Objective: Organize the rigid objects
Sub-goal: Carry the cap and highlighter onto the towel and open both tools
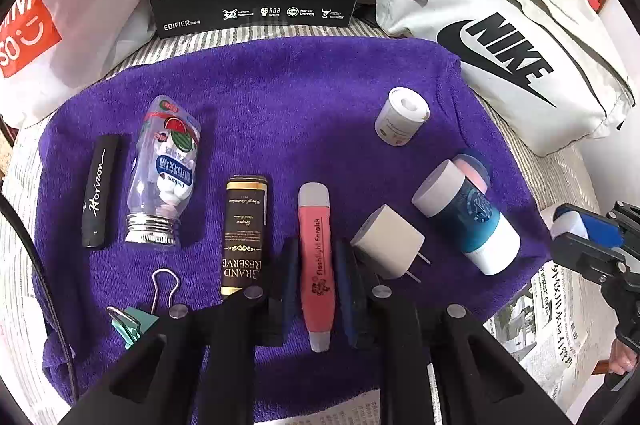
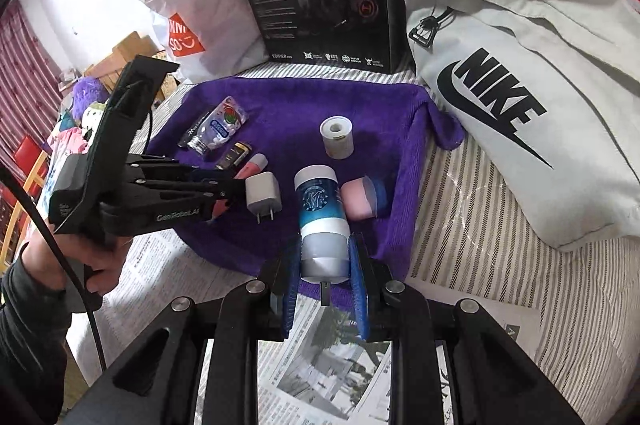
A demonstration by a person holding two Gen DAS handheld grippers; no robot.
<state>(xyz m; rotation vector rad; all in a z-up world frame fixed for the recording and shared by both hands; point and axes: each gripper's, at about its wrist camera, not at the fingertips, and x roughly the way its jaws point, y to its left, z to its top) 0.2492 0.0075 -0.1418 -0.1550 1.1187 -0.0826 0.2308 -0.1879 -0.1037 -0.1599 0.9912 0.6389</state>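
Both grippers are clamped: left gripper squeezes the pink flashlight earpick near the purple towel's front edge, right gripper grips the blue-and-white tube at the towel's front right corner, beside the white charger plug.

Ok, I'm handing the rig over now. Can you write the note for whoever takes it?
Left gripper: fingers shut on the pink earpick, over the towel.
Right gripper: shut, just short of the blue bottle, not gripping it.
Done, it seems: black stick, clear bottle and brown tin lie in a row.
Left: earpick, charger, blue bottle, pink jar, white roll, clip.
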